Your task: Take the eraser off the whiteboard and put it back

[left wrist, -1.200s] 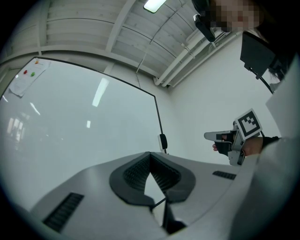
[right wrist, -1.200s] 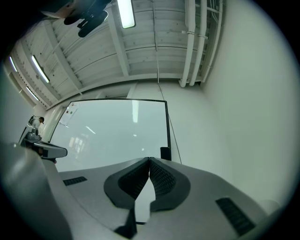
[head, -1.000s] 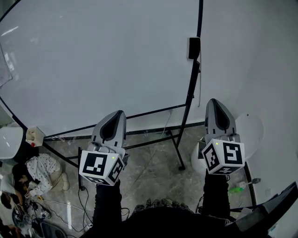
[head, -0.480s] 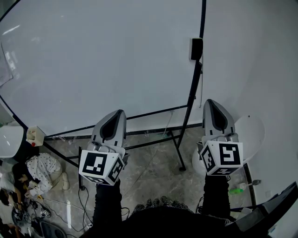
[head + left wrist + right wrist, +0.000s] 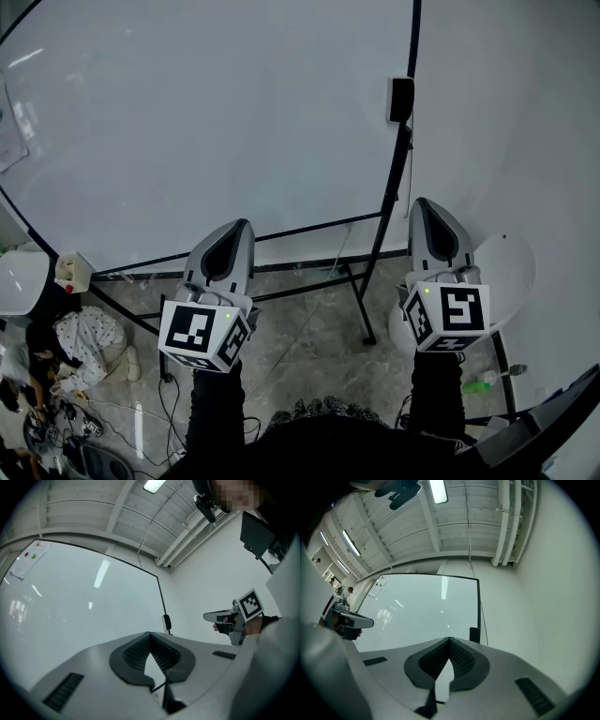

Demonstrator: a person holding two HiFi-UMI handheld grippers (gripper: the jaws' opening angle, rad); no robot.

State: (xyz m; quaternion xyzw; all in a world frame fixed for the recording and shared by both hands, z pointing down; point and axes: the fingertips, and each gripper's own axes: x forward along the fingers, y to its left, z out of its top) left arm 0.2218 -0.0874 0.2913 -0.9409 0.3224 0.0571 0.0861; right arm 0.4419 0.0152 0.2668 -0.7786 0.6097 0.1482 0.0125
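Observation:
The eraser (image 5: 401,99) is a small black block stuck upright at the right edge of the whiteboard (image 5: 206,122). It also shows as a dark block in the left gripper view (image 5: 166,621) and the right gripper view (image 5: 474,634). My left gripper (image 5: 234,230) is held below the board's lower frame, its jaws meeting at the tips with nothing between them. My right gripper (image 5: 427,208) is below and slightly right of the eraser, well apart from it. It is shut and empty too.
The whiteboard's black stand legs (image 5: 361,300) spread over the grey floor. A white round table (image 5: 511,267) sits at the right by the white wall. A green bottle (image 5: 478,382) lies below it. Clutter and cables (image 5: 56,375) fill the lower left.
The right gripper has rolled slightly in place. The eraser and board edge have shifted a little to the right in the head view. Both grippers stay shut.

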